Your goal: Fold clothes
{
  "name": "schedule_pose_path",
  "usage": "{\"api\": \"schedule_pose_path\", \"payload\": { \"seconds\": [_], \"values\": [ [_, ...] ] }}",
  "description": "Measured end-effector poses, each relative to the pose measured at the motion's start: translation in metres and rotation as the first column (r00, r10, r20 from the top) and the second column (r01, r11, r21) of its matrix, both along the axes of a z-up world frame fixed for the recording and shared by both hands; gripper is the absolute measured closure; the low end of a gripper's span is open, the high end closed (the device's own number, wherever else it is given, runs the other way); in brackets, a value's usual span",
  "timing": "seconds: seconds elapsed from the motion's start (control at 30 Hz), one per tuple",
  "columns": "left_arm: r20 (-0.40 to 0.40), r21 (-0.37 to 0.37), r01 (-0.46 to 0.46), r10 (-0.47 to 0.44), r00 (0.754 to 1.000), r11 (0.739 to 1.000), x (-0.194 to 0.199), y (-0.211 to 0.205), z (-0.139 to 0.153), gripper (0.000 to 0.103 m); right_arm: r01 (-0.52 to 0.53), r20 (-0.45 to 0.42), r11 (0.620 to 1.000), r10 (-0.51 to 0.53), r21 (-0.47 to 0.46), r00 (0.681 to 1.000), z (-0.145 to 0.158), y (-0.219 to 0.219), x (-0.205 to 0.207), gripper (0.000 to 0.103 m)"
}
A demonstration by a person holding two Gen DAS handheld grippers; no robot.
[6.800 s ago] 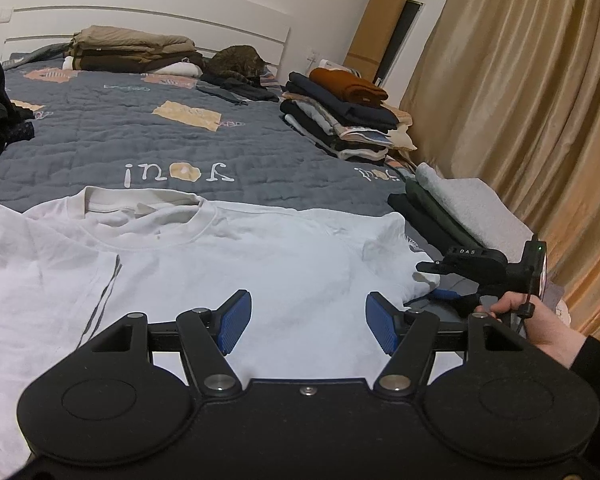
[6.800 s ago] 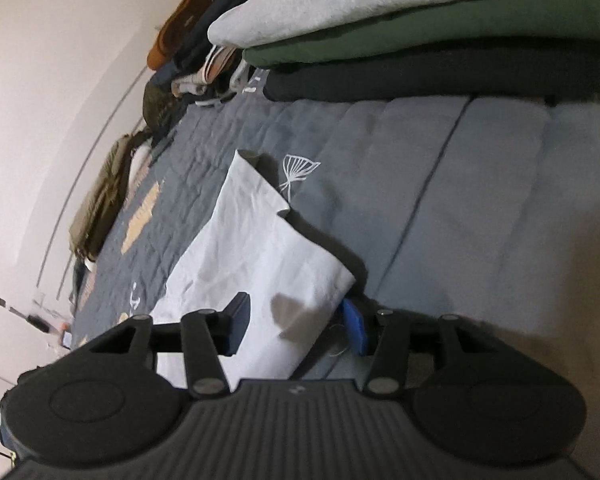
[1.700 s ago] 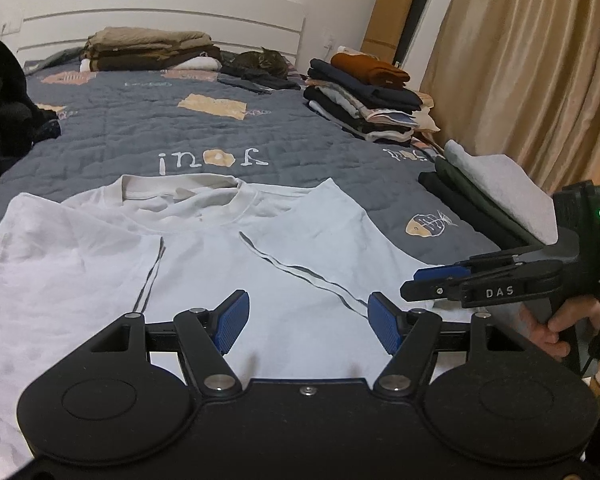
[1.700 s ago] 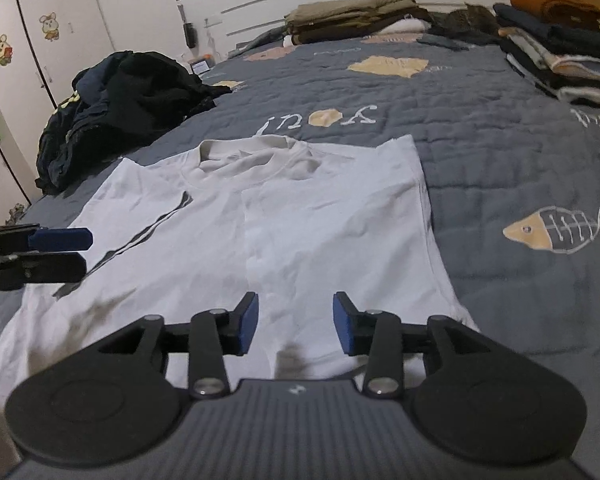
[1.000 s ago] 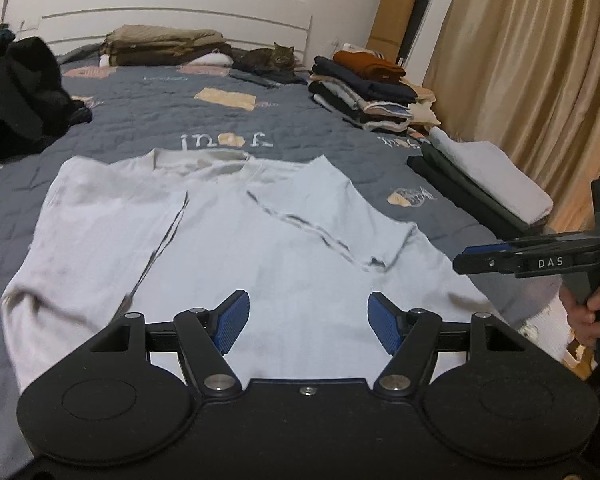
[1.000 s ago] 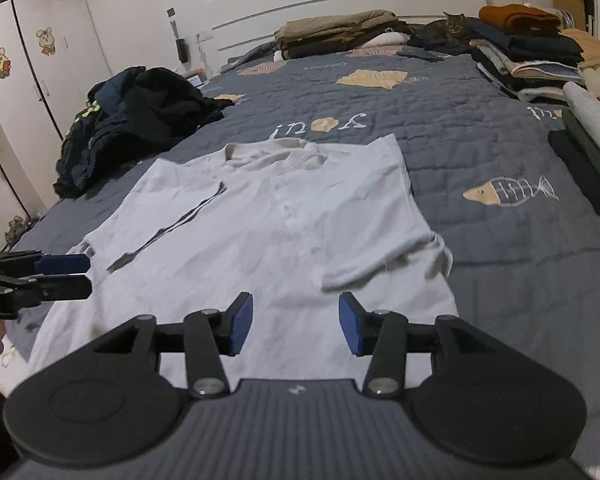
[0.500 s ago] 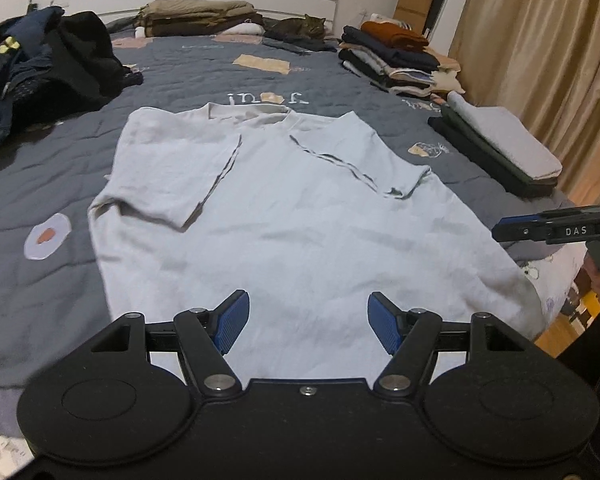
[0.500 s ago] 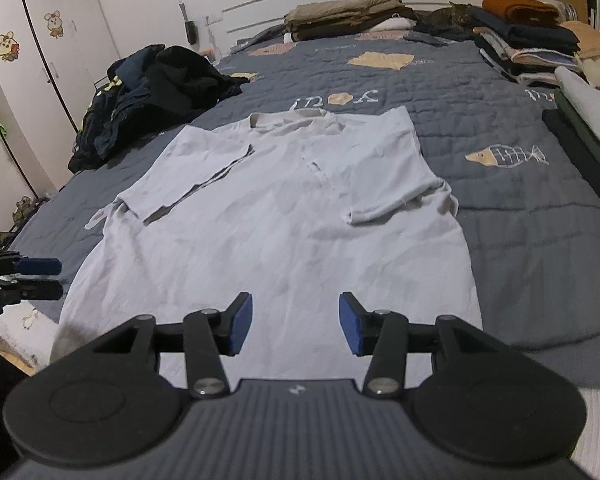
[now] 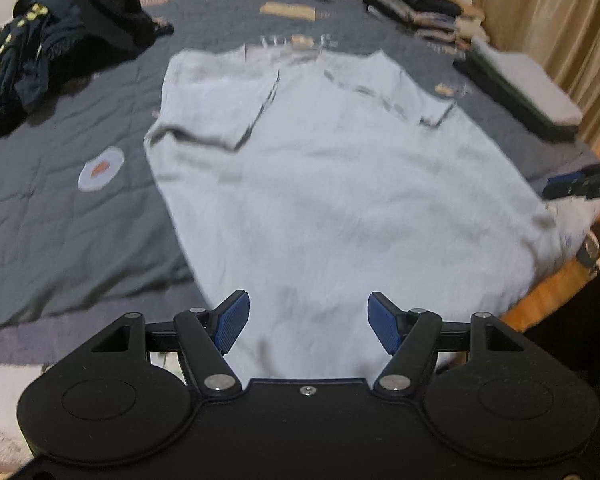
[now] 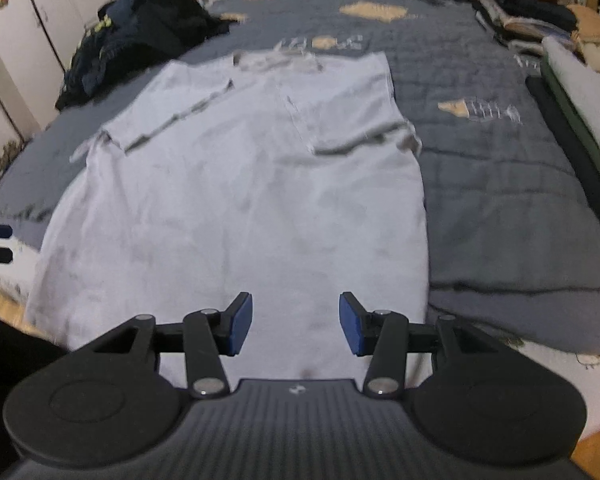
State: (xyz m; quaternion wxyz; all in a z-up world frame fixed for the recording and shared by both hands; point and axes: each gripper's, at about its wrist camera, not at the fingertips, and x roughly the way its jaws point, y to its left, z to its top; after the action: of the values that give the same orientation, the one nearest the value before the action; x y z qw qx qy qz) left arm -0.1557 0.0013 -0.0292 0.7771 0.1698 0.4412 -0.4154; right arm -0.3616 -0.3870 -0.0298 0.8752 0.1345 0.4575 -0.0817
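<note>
Both tongs, left (image 9: 308, 322) and right (image 10: 296, 323), spread, empty, above white shirt (image 9: 320, 168).

A pale, almost white T-shirt (image 9: 332, 184) lies spread flat on a grey quilted bed (image 9: 52, 208), collar at the far end and hem towards the near edge. Both short sleeves are folded inward over the chest, their dark-looking hems running diagonally towards the neck. The fabric is lightly creased. The hem reaches the bed's near edge and hangs slightly over it. The picture is somewhat blurred, so fine detail is unclear.
</note>
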Motion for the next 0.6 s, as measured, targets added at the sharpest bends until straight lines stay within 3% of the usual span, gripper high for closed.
{"api": "schedule_pose_path", "payload": {
  "seconds": [0.2, 0.33, 0.6],
  "values": [
    [-0.061, 0.108, 0.056, -0.05, 0.997, 0.993, -0.002, 0.01, -0.013, 0.038, -0.055, -0.123, 0.998, 0.056, 0.014, 0.991, -0.008, -0.016, -0.009, 0.056],
    [-0.049, 0.173, 0.113, -0.106, 0.993, 0.978, -0.01, 0.012, -0.023, 0.038, -0.098, -0.176, 0.995, 0.099, 0.017, 0.979, -0.016, -0.023, -0.015, 0.056],
    [-0.1, 0.178, 0.106, -0.089, 0.991, 0.978, -0.015, 0.016, -0.042, 0.038, -0.094, -0.191, 0.99, 0.114, 0.109, 0.975, -0.036, -0.036, -0.023, 0.056]
  ]
}}
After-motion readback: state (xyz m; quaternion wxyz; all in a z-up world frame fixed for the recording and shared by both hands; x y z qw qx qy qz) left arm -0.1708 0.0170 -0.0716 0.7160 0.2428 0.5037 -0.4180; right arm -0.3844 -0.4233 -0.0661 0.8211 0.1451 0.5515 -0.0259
